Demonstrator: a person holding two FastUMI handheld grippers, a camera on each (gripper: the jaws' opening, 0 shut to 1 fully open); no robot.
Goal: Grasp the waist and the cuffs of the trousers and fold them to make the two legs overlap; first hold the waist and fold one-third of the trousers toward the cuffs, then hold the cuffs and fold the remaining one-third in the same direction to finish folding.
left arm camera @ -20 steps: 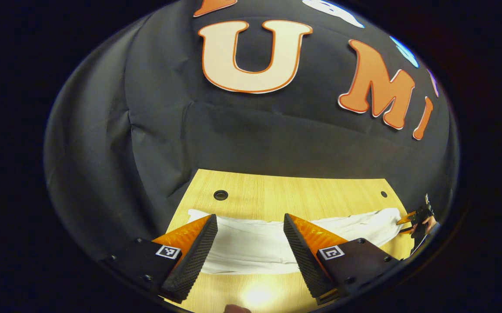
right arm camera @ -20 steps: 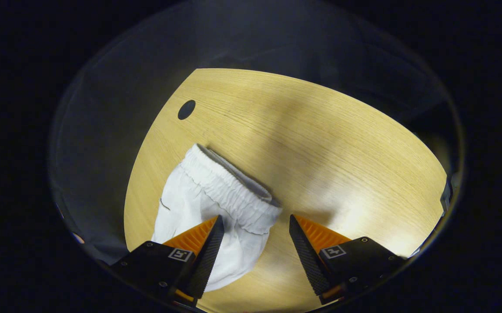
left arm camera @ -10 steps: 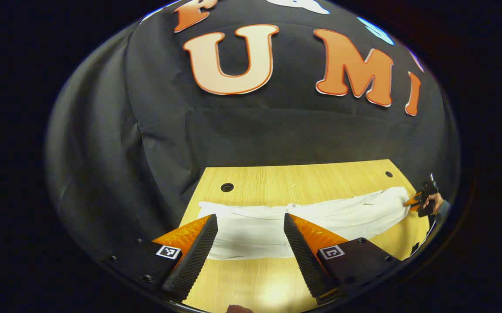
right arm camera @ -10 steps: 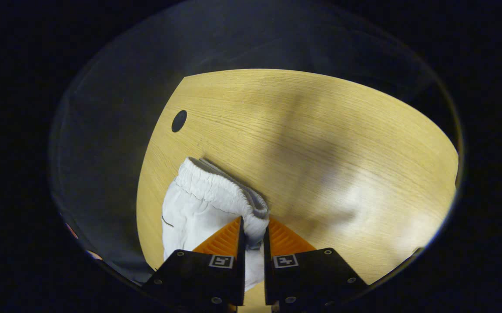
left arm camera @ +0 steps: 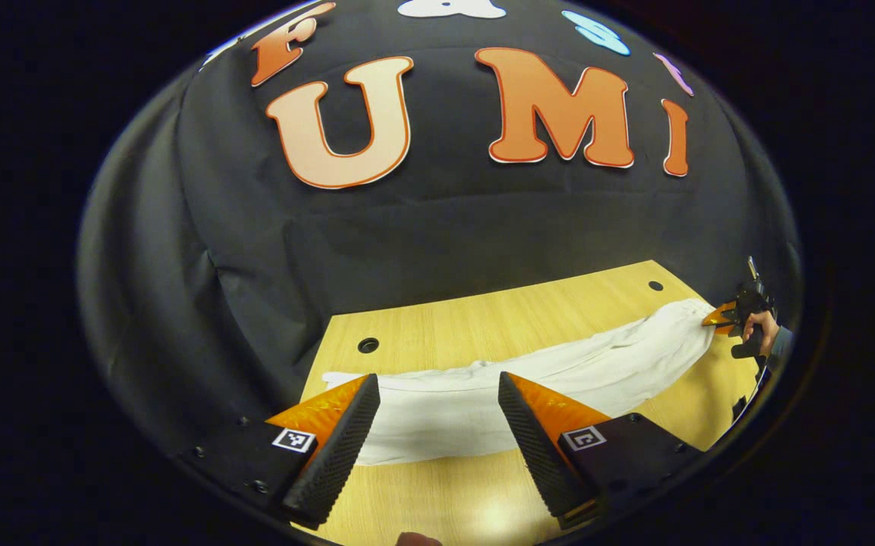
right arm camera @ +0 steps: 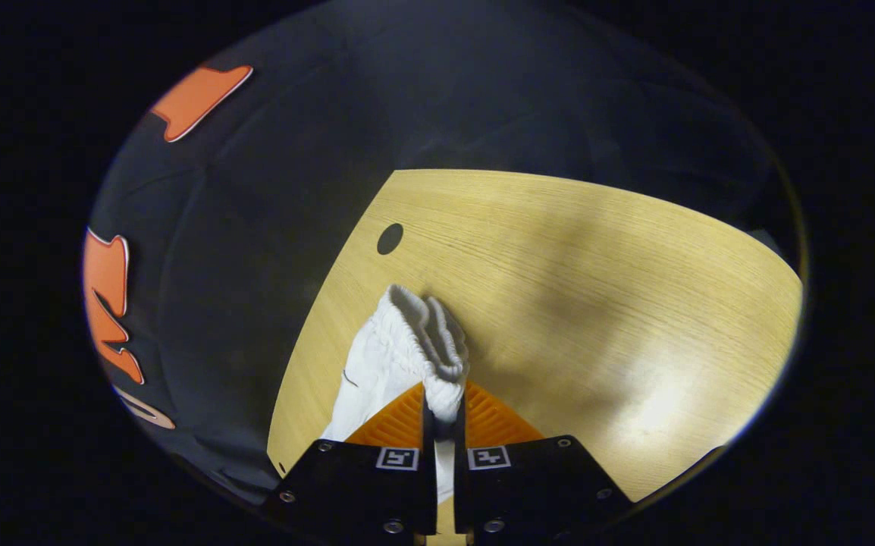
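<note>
Trousers [left arm camera: 528,387] stretch white across the wooden table [left arm camera: 483,318] at mid-frame in the left gripper view; left gripper [left arm camera: 437,432], fingers apart, hovers over the cuffs, likely to grasp. In the right gripper view, bottom centre, right gripper [right arm camera: 443,413] pinches the waistband [right arm camera: 426,334], lifting it for folding.
</note>
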